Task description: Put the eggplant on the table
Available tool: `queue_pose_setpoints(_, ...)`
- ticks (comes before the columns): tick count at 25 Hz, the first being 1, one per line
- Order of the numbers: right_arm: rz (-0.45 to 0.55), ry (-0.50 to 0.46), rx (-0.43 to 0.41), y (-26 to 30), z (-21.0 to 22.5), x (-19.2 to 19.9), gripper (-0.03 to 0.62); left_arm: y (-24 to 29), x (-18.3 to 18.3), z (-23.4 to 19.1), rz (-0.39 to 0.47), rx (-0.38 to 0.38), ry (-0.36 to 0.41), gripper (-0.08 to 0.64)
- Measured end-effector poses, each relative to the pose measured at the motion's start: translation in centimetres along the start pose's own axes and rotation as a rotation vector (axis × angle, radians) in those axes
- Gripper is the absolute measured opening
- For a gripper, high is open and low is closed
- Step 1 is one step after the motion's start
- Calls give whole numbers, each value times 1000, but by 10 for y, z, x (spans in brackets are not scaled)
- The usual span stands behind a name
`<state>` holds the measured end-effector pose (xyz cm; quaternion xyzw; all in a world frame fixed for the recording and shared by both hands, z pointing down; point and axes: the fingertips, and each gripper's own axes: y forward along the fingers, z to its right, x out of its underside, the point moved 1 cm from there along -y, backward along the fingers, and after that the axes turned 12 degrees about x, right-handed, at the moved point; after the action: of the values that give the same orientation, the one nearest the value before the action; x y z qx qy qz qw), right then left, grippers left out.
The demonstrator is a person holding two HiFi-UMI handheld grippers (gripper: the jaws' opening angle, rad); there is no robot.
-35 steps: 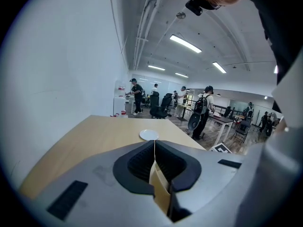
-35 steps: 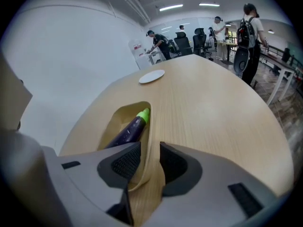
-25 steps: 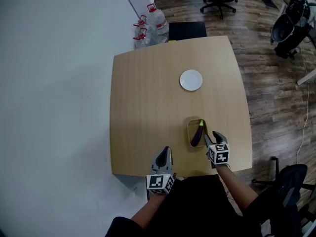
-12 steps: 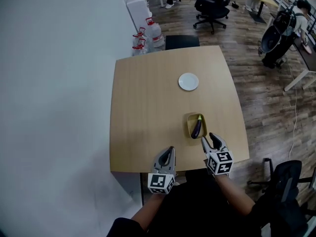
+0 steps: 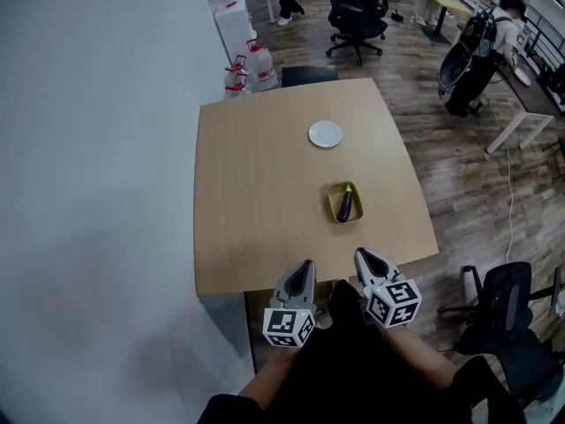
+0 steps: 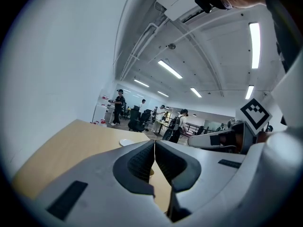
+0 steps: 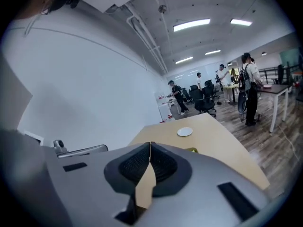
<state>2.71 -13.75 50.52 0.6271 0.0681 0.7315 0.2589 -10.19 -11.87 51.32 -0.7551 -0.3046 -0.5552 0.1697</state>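
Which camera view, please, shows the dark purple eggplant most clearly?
The head view: the dark purple eggplant lies unobstructed in its yellow dish. The right gripper view shows only the dish's edge; the left gripper view shows neither clearly.

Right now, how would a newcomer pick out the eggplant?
On the wooden table, look toward its right side, closer to the near edge than the white plate. There a small yellow dish holds the eggplant: the only dark purple thing, elongated, with a green stem end.

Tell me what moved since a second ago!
The left gripper and right gripper pulled back from the table toward the person. The right gripper's jaws shut, empty. The eggplant stayed in its yellow dish, the white plate stayed put.
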Motion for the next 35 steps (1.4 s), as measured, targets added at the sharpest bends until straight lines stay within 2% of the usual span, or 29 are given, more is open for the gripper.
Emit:
queue_pose_setpoints(5,65,-107,54,-32,-15,7,61,-26,-2,14,16,8,10,15)
queue_pose_setpoints(14,107,-137,60,-50,-35,8,61,-60,-9,15,38,-31,36,15)
queue_pose_setpoints(21,153,-158,120,-50,-37,0,61,-74,-11,7,48,-51,37,15)
queue_pose_setpoints(30,151,-182,121,-43,-39,-4,61,-64,-19,-6,47,-70,21,15)
queue_pose_setpoints(35,135,-164,130,-32,-26,-6,60,-44,-14,-10,28,-43,24,15)
